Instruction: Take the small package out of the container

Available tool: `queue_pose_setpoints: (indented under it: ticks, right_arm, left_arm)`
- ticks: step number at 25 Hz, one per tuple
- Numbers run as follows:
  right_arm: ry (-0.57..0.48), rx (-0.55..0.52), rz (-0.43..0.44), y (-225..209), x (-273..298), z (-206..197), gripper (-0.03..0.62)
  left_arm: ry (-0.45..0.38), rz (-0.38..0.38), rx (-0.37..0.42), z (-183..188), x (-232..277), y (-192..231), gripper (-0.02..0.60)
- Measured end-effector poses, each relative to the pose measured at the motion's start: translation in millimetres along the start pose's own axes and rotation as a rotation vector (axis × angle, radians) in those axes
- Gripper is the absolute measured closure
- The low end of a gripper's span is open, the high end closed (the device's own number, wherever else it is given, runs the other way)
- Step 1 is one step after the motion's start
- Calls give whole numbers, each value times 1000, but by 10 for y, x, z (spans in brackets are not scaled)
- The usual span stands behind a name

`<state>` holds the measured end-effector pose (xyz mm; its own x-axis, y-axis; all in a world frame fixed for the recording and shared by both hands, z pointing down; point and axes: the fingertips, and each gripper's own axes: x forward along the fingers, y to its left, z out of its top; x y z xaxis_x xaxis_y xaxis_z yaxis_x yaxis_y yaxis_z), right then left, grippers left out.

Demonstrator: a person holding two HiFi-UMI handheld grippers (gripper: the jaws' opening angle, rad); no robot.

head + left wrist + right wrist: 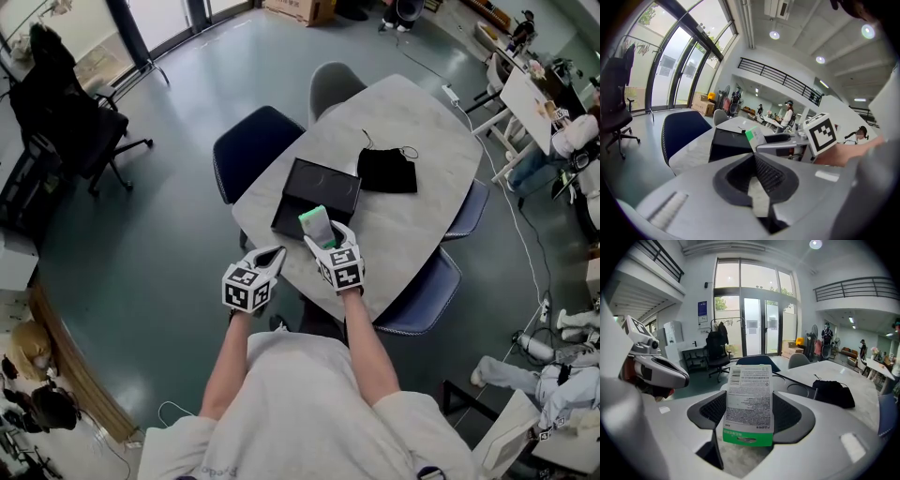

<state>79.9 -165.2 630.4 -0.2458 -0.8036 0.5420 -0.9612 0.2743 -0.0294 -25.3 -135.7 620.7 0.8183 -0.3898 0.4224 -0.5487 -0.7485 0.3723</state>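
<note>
Head view: at the centre of the frame the right gripper (328,240) holds the package (316,223) upright over the near edge of the black container (323,187). The container lies on the grey desk (422,122), with a black pouch (387,171) to its upper right. The left gripper (270,255) hangs just left of the right one, off the desk edge.

Left gripper view: its fingers (771,176) are pressed together with nothing between them. The package shows just above centre, in front of the container.

Right gripper view: the fingers (787,416) clamp the package's lower end, at the green band, and the printed face stands up in the middle of the frame.

The package looks like a thin, flat film sachet. It is likely light, bendable and a little slick. It stands unsupported, so it has some stiffness. A firm pinch across the flat sealed edge suits it best, and squeezing the middle could crease the contents.
</note>
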Motion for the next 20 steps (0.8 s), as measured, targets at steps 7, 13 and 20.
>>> queue_pose_setpoints:
  ticks: [7, 13, 20]
  right_arm:
    - [-57, 84, -18, -39, -197, -10, 286]
    - [-72, 91, -17, -45, -229, -12, 286]
    - [-69, 83, 3, 1, -199, -15, 286]
  left_arm:
    - [-10, -3, -4, 38, 70, 21, 529]
    - [-10, 9, -12, 50, 62, 76, 529]
    - [-15, 11, -18, 59, 101, 85, 529]
